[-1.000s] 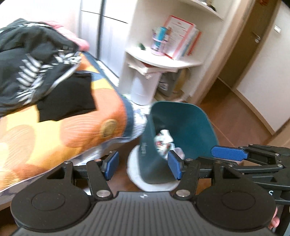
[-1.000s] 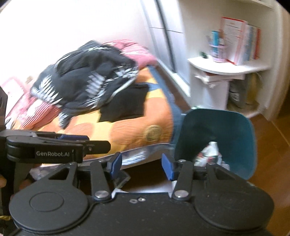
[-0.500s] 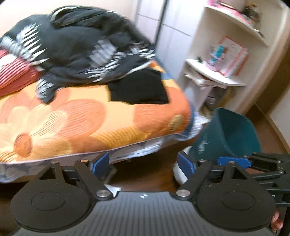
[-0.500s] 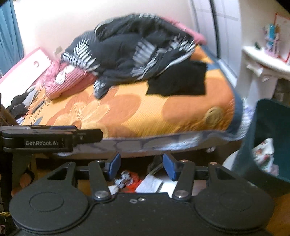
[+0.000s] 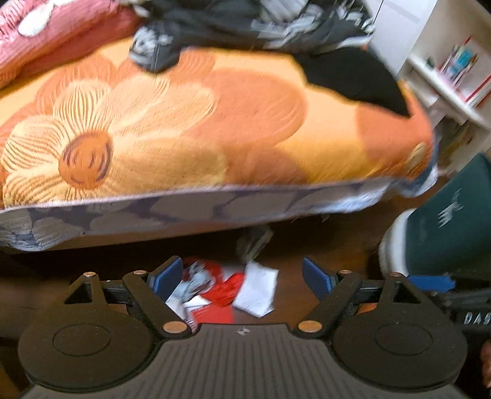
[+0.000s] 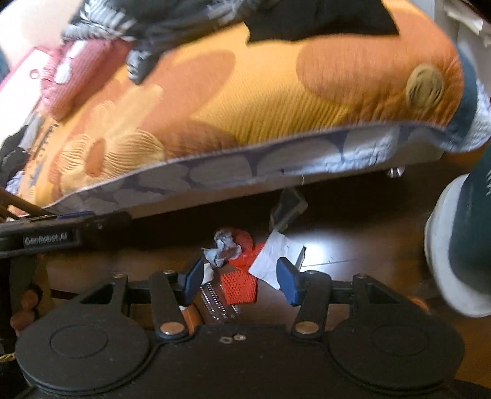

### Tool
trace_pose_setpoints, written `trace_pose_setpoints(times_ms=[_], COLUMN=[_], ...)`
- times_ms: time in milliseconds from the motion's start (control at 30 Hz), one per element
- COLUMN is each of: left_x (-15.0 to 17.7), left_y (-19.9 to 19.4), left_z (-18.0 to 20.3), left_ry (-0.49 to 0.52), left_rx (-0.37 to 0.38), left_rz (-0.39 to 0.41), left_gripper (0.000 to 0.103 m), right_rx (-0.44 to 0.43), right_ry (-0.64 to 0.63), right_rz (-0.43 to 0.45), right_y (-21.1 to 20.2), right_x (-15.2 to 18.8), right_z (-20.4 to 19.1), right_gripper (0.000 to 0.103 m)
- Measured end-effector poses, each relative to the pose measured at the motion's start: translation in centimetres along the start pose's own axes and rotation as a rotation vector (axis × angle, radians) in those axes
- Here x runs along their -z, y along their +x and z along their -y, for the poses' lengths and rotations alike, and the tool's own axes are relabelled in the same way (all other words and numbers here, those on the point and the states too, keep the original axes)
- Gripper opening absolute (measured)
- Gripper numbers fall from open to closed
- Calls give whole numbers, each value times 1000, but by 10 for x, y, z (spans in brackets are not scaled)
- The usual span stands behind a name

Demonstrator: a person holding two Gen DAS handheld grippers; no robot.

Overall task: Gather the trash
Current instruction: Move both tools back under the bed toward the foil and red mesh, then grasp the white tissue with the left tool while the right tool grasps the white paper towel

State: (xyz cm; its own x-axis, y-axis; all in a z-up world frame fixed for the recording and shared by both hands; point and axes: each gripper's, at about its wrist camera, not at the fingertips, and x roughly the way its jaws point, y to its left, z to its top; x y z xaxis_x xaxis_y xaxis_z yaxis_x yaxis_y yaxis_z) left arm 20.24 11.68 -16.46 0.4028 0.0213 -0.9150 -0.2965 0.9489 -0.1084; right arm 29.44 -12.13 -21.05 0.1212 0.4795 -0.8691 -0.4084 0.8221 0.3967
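Observation:
A small heap of trash lies on the dark wood floor by the bed: a red mesh bag [image 6: 241, 284] [image 5: 225, 291], a crumpled grey-white wrapper [image 6: 222, 248], and a white paper scrap [image 6: 273, 257] [image 5: 257, 291]. My left gripper [image 5: 242, 277] is open and empty, just above the heap. My right gripper [image 6: 241, 280] is open and empty, its blue fingertips on either side of the mesh bag. The teal trash bin [image 5: 454, 221] [image 6: 472, 227] stands on a white base at the right.
The bed with an orange flowered quilt [image 5: 184, 122] overhangs the floor just behind the trash, with dark clothes [image 5: 251, 24] piled on it. A white shelf unit [image 5: 448, 73] stands at the far right. A small grey block [image 6: 288, 208] sits under the bed edge.
Both grippers have swung left away from the bin and dropped down toward the floor trash by the bed. The left jaws have opened wider.

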Motion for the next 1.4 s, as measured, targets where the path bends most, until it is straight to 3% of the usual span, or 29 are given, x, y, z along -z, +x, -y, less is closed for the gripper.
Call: trace_pose_setpoints(times_ms=[433,833,1167,1400], left_x=[4,50,80,99], left_y=[138,258,330,356], left_z=[-53,-95,-139,-143], left_ry=[180,211,87,71], left_rx=[-55,-51,-42,-14], left_rz=[-288,-512,-625,-665], left_gripper=[85,85,85,85], right_rx=[25,84,141,176], right_ry=[107,221,222,220], right_rz=[-148,-260,-309,-315], right_y=[146,264,317,333], right_x=[-24,-25,-17,-13], right_z=[17,32,35,40], right_gripper=[52,52,51,50])
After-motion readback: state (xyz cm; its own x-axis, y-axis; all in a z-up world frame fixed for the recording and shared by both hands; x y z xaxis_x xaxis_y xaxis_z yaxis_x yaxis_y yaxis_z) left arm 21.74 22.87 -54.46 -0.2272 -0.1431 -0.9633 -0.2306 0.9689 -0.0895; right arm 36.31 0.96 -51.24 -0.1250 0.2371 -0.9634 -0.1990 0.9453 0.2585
